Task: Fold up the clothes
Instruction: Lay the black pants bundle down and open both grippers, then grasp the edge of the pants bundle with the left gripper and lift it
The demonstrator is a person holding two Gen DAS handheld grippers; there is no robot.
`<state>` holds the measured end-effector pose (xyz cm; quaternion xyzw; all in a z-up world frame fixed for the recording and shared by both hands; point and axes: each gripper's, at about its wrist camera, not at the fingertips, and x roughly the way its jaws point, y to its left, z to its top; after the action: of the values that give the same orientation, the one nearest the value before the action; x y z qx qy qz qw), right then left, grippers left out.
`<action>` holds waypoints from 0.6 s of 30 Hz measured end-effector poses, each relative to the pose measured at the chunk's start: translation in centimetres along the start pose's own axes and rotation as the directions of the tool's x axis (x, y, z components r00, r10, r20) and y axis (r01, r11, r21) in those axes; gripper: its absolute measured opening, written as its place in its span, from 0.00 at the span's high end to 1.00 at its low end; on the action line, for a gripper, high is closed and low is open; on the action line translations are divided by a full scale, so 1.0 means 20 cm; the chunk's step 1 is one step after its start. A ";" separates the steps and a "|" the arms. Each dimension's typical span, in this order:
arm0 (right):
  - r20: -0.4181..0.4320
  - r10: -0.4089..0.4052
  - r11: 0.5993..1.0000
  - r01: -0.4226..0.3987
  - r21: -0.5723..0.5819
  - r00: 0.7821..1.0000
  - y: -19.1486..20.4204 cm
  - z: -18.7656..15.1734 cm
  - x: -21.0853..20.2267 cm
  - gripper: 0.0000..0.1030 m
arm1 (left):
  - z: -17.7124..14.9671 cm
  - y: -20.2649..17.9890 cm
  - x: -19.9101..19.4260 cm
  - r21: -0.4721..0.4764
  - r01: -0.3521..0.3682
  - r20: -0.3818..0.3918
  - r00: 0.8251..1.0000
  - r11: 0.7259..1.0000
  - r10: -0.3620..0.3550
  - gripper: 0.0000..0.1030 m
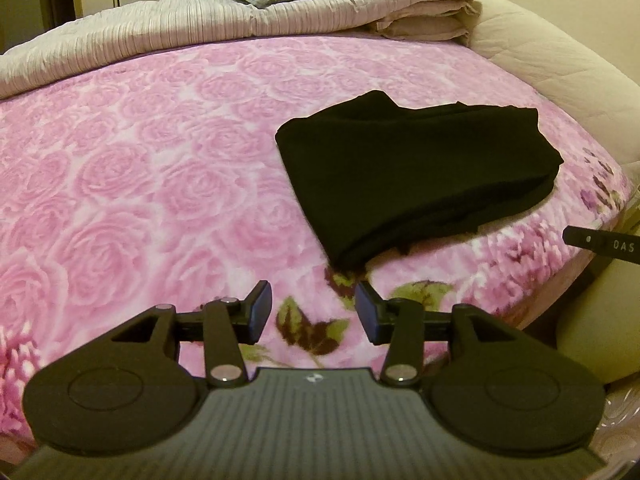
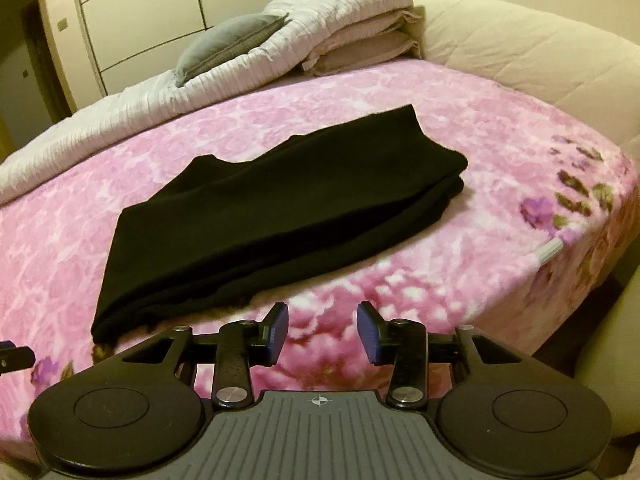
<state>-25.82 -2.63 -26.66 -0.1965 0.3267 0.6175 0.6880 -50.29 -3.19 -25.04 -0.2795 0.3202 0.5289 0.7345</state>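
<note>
one black garment (image 1: 416, 176), folded in soft layers, lying on pink floral bed (image 1: 120, 168) near its edge. both left gripper (image 1: 314, 312) and right gripper (image 2: 322, 330) empty, fingers parted. likely light, limp, best pinched at near folded corners.

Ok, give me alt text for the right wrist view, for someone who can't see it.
A folded black garment lies flat on a pink rose-print blanket covering a bed, just beyond the open, empty right gripper. Behind it sit a white folded quilt and a grey pillow.
</note>
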 end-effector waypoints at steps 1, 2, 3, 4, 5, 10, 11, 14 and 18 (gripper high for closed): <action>0.002 0.002 1.000 -0.002 -0.009 1.000 0.01 0.00 -0.01 0.58 | 0.00 0.00 0.00 0.001 0.002 -0.001 1.000 1.000 -0.002 0.59; 0.003 0.005 1.000 -0.005 -0.015 1.000 0.01 0.00 -0.01 0.58 | -0.01 0.00 0.00 0.002 0.003 -0.001 1.000 1.000 -0.003 0.59; 0.002 0.009 1.000 -0.009 -0.019 1.000 0.02 0.00 -0.02 0.58 | -0.01 -0.01 -0.01 0.003 0.005 -0.002 1.000 1.000 -0.005 0.59; 0.000 0.012 1.000 -0.012 -0.022 1.000 0.03 0.00 -0.02 0.58 | -0.01 0.00 -0.01 0.001 0.007 -0.002 1.000 1.000 -0.007 0.59; -0.002 0.014 1.000 -0.014 -0.023 1.000 0.03 0.00 -0.02 0.58 | -0.02 0.00 -0.01 -0.002 0.010 -0.003 1.000 1.000 -0.010 0.59; -0.002 0.014 0.999 -0.014 -0.032 1.000 0.04 -0.01 -0.01 0.57 | -0.03 0.03 0.00 -0.035 0.031 -0.006 1.000 0.999 -0.031 0.59; -0.002 0.013 0.999 -0.013 -0.033 1.000 0.04 -0.01 -0.01 0.57 | -0.04 0.03 0.01 -0.041 0.034 -0.008 0.999 0.999 -0.034 0.59; -0.006 0.008 0.999 -0.008 -0.034 1.000 0.04 0.00 0.00 0.57 | -0.04 0.04 0.03 -0.056 0.038 -0.016 0.999 0.998 -0.039 0.59; -0.013 0.009 0.999 -0.010 -0.037 1.000 0.04 0.00 0.03 0.57 | -0.04 0.06 0.06 -0.078 0.053 -0.025 0.998 0.996 -0.055 0.59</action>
<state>-26.50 -2.16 -26.91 -0.2116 0.3204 0.6255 0.6792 -51.27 -2.76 -26.46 -0.3236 0.3018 0.5171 0.7327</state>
